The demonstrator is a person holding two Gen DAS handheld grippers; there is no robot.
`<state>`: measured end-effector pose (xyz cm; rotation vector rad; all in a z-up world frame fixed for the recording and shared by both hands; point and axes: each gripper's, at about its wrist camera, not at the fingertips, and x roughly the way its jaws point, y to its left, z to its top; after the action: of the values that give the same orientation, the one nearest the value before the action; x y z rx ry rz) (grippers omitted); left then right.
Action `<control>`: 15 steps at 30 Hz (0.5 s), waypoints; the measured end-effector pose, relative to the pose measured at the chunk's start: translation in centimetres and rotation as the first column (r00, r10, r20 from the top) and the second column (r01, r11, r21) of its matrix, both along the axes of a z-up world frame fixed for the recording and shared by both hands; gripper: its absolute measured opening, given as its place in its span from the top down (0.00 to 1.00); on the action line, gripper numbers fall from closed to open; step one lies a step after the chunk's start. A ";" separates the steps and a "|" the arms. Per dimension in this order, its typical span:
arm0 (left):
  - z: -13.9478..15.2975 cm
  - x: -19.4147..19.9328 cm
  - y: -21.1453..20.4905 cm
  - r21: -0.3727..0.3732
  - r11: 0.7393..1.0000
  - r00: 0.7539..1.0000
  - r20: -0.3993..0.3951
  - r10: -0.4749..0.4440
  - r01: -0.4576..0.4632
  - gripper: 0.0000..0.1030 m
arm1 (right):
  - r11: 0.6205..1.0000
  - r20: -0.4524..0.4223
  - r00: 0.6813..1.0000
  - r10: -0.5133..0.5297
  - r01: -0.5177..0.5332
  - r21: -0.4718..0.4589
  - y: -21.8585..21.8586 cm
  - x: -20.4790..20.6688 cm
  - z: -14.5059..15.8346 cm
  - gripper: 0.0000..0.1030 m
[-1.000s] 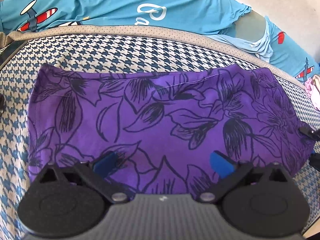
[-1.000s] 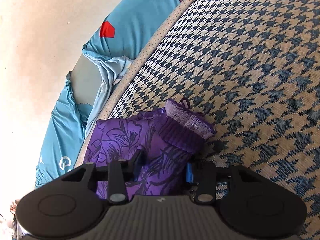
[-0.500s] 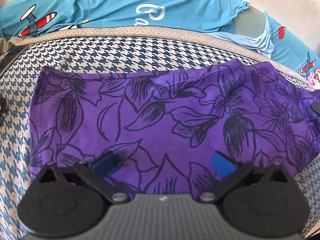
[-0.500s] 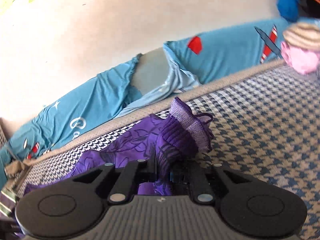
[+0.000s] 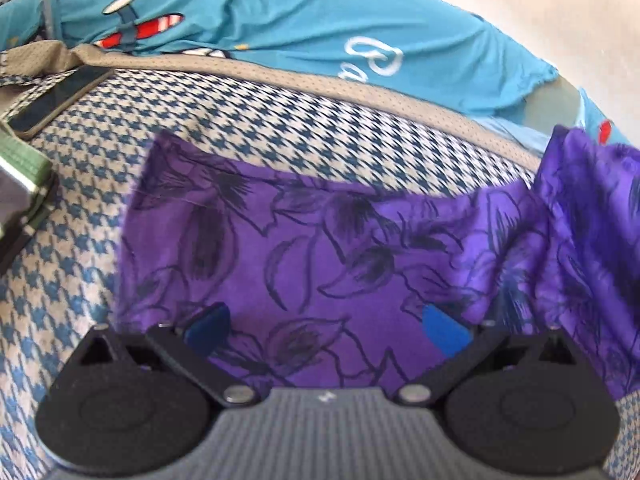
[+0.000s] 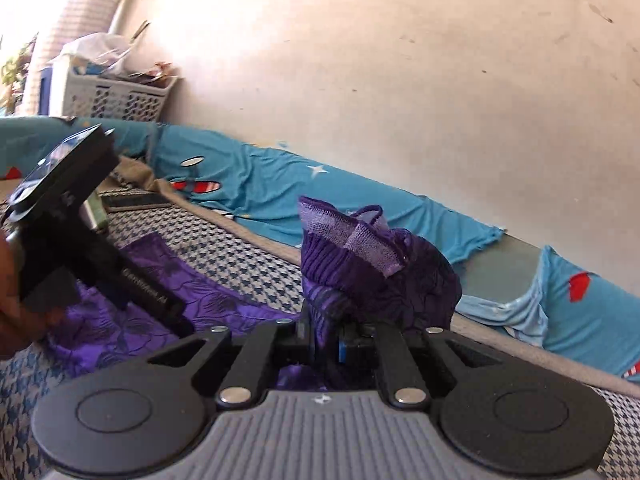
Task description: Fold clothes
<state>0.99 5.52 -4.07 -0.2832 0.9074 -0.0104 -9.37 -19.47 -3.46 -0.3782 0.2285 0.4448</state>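
A purple garment (image 5: pixel 320 248) with a black flower print lies flat on the houndstooth cover (image 5: pixel 80 264). My left gripper (image 5: pixel 326 328) hovers low over its near edge, open, with the blue pads (image 5: pixel 208 326) wide apart and nothing between them. The garment's right end (image 5: pixel 592 220) is lifted off the cover. My right gripper (image 6: pixel 332 344) is shut on that end, and the ribbed waistband (image 6: pixel 352 240) bunches up above its fingers. In the right wrist view the left gripper (image 6: pixel 80 240) appears at the left, over the flat part of the garment (image 6: pixel 160 280).
A phone (image 5: pixel 56 100) lies at the far left of the cover, beside a green and grey object (image 5: pixel 20 184). A teal sheet with planes (image 5: pixel 280 32) runs along the wall (image 6: pixel 400 80). A white basket (image 6: pixel 116 96) stands in the far corner. A hand (image 6: pixel 8 312) shows at the left edge.
My right gripper has lifted the garment's end off the cover and swung it up and toward the left side. The left gripper has turned left, staying open.
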 end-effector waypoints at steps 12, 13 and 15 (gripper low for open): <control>1.4 -0.1 4.3 -0.073 0.988 0.989 0.040 0.142 -0.139 0.00 | 0.950 -0.132 0.966 0.223 -0.246 -0.194 5.3 -1.0 -5.3 0.89; 1.4 -0.1 4.2 -0.074 0.988 0.990 0.042 0.136 -0.133 0.00 | 0.942 -0.148 0.960 0.237 -0.265 -0.207 5.7 -1.0 -5.7 0.89; 1.5 -0.1 3.8 -0.075 0.991 0.992 0.046 0.119 -0.115 0.00 | 0.928 -0.176 0.951 0.252 -0.289 -0.234 6.4 -1.1 -6.8 0.89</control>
<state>0.85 9.31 -2.61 -0.4012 0.8399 0.0582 -10.44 -13.06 -10.31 -0.6389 0.3787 0.7207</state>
